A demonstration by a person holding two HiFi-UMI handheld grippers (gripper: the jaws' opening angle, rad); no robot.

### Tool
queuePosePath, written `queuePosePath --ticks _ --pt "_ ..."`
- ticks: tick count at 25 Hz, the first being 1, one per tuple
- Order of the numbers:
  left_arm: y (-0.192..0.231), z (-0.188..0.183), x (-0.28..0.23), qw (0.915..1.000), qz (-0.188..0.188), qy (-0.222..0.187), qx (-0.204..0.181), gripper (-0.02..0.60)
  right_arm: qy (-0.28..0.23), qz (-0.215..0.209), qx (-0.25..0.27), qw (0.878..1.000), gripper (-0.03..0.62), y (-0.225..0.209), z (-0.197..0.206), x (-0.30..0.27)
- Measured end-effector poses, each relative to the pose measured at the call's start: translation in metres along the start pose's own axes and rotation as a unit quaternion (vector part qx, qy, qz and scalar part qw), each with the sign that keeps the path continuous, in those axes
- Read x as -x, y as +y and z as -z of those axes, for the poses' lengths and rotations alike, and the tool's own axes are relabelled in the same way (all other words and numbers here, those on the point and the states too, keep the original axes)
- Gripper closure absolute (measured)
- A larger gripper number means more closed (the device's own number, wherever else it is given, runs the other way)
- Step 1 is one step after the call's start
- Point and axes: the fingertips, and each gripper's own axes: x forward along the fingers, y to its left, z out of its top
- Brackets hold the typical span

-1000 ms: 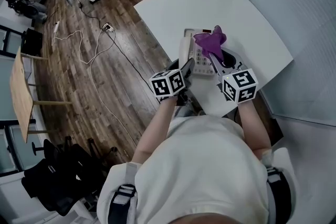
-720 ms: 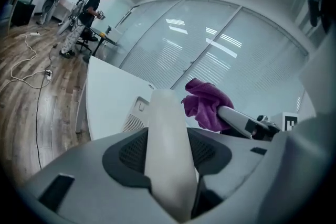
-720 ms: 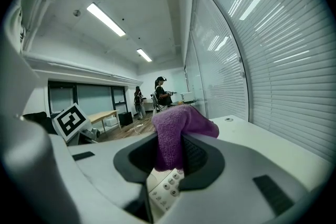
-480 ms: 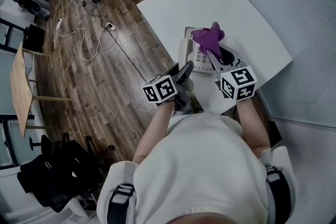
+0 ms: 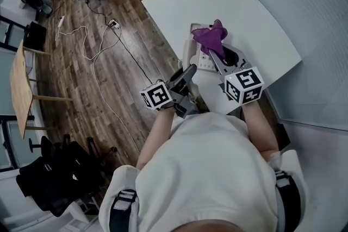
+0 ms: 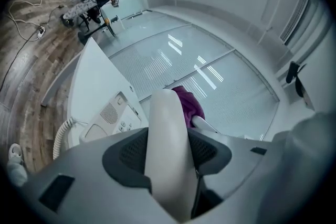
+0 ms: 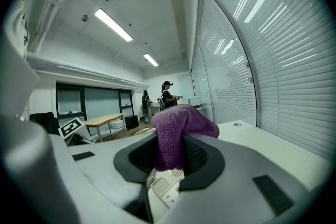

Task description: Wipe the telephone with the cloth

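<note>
Left gripper (image 5: 185, 76) clamps handset (image 6: 166, 134), clear of phone (image 5: 200, 61) on table (image 5: 244, 13). Right gripper (image 7: 169, 153) pinches cloth (image 7: 181, 122) just above phone. We press cloth flat, wipe base in light strokes, avoid cord (image 6: 60, 136).

Office-like lab, frosted glass walls (image 6: 210, 65), white table (image 5: 255, 13), cables (image 5: 93, 68) on wood floor (image 5: 65, 84), strip lights (image 7: 113, 25)

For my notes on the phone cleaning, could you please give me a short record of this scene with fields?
Left gripper: shut on the white handset, off the telephone base
Right gripper: shut on the purple cloth, over the keypad
Telephone base: on the white table, near its edge
Cloth touching phone: cannot tell
</note>
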Motion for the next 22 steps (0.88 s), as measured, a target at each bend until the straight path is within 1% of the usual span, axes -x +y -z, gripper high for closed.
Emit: queuePosePath --ticks 2,4,5,8,15,18,22 --pt "0.0 0.004 0.003 0.9994 0.008 -0.006 0.032 0.357 -0.003 -0.005 0.001 1.0 0.496 0.004 0.0 0.0" --pt "-0.005 0.004 0.004 0.9977 0.031 -0.016 0.059 0.357 -0.005 -0.01 0.002 1.0 0.496 0.009 -0.001 0.0" --pt "-0.008 0.003 0.005 0.9967 0.042 -0.02 0.066 0.357 -0.006 -0.011 0.003 1.0 0.496 0.012 -0.001 0.0" --pt "-0.015 0.003 0.009 0.9949 0.068 -0.025 0.07 0.359 -0.008 -0.016 0.003 1.0 0.496 0.018 -0.001 -0.001" --pt "-0.024 0.001 0.009 0.9903 0.108 -0.032 0.083 0.359 -0.008 -0.029 0.005 1.0 0.496 0.027 0.001 -0.008" --pt "-0.028 0.0 0.008 0.9892 0.119 -0.029 0.08 0.359 -0.008 -0.033 0.005 0.999 0.496 0.03 0.002 -0.01" --pt "-0.029 0.001 0.006 0.9871 0.129 -0.03 0.09 0.359 -0.004 -0.039 0.006 0.999 0.496 0.032 0.004 -0.012"
